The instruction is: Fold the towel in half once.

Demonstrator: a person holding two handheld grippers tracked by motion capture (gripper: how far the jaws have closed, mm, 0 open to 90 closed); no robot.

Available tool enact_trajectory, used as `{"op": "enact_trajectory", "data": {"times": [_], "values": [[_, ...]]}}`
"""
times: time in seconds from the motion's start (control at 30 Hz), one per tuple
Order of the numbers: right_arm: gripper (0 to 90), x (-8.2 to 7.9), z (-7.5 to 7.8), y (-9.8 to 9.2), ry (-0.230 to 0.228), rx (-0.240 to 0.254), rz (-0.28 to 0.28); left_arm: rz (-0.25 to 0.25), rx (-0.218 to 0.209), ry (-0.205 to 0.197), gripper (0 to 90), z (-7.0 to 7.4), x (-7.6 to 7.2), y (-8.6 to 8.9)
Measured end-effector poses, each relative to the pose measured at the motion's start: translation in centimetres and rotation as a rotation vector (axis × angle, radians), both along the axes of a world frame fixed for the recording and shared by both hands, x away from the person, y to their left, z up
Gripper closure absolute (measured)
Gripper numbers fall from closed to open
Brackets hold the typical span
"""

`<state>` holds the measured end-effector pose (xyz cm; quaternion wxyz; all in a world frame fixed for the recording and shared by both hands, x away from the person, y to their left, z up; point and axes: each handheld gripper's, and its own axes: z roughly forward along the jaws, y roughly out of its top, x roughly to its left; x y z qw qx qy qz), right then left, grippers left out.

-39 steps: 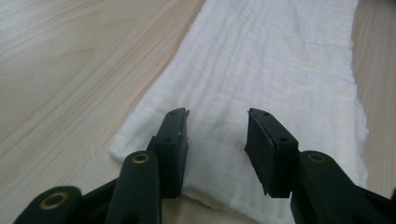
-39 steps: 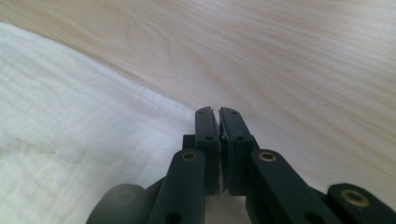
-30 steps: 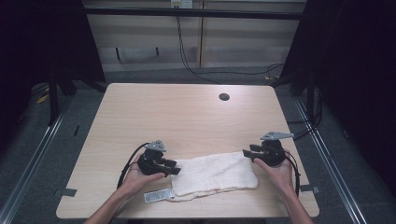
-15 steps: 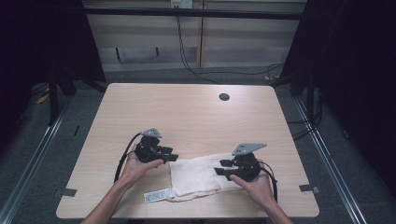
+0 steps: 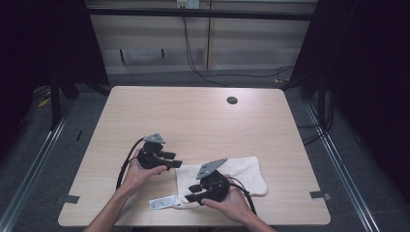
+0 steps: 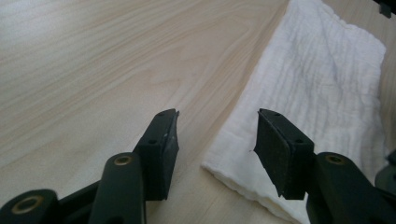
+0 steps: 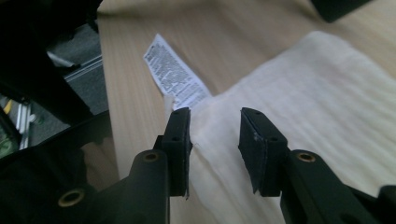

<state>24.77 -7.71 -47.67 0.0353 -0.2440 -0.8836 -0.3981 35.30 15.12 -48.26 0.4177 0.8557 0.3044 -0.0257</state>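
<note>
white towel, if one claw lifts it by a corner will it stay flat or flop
The white towel would probably flop: it is thin crinkled cloth, lying folded with soft wrinkles. It looks light, so a lifted corner would likely drag the rest across the table. Its care label would trail along.

A pale wood-grain bench (image 5: 193, 121) carries a small dark round hole (image 5: 232, 100) at about one o'clock near its far edge. Two grey tape marks sit at its near corners, one at seven o'clock (image 5: 71, 198), one at five o'clock (image 5: 318, 195). Beyond it, dark cables (image 5: 203, 67) hang down a panelled wall.
</note>
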Motion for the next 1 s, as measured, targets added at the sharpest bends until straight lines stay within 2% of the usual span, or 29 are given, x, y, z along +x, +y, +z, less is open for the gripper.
{"op": "enact_trajectory", "data": {"times": [0.2,0.33,0.37,0.4,0.53,0.63,0.77,0.87,0.93,0.97,1.0], "values": [[63.7,-0.1,-1.1,1.5,0.005,0.012,0.029,-0.001,0.020,0.001,45.2,-0.3,-0.2,-0.2],[67.5,-0.5,-1.7,2.0,0.009,-0.001,0.039,0.014,0.003,0.002,43.5,-0.1,-0.2,0.1],[67.7,-0.6,-2.0,2.2,0.001,-0.017,0.047,0.019,0.001,0.000,43.4,-0.1,-0.2,0.3],[66.9,-0.8,-2.0,2.4,-0.018,-0.022,0.051,0.023,0.001,-0.004,43.3,0.0,-0.2,0.4],[62.1,-0.8,-2.0,2.3,-0.022,-0.025,0.087,0.040,-0.006,-0.003,43.0,0.0,-0.1,1.0],[62.1,-1.2,-2.2,2.2,-0.082,-0.027,0.108,0.052,-0.017,0.008,42.6,0.0,0.0,1.3],[62.9,-1.5,-2.6,1.9,-0.111,0.003,0.110,0.069,-0.059,0.016,42.3,0.2,0.0,1.7],[63.7,-1.8,-2.7,1.9,-0.155,-0.002,0.116,0.077,-0.062,0.012,42.0,0.4,0.0,1.9],[67.6,-2.0,-2.6,2.0,-0.185,-0.026,0.117,0.082,-0.061,0.017,41.8,0.3,0.0,2.0],[71.1,-1.9,-2.5,2.1,-0.180,-0.032,0.116,0.078,-0.061,0.022,41.6,0.3,0.0,2.0],[77.9,-1.9,-2.4,2.2,-0.184,-0.050,0.103,0.076,-0.064,0.025,41.4,0.3,0.0,2.0]]}}
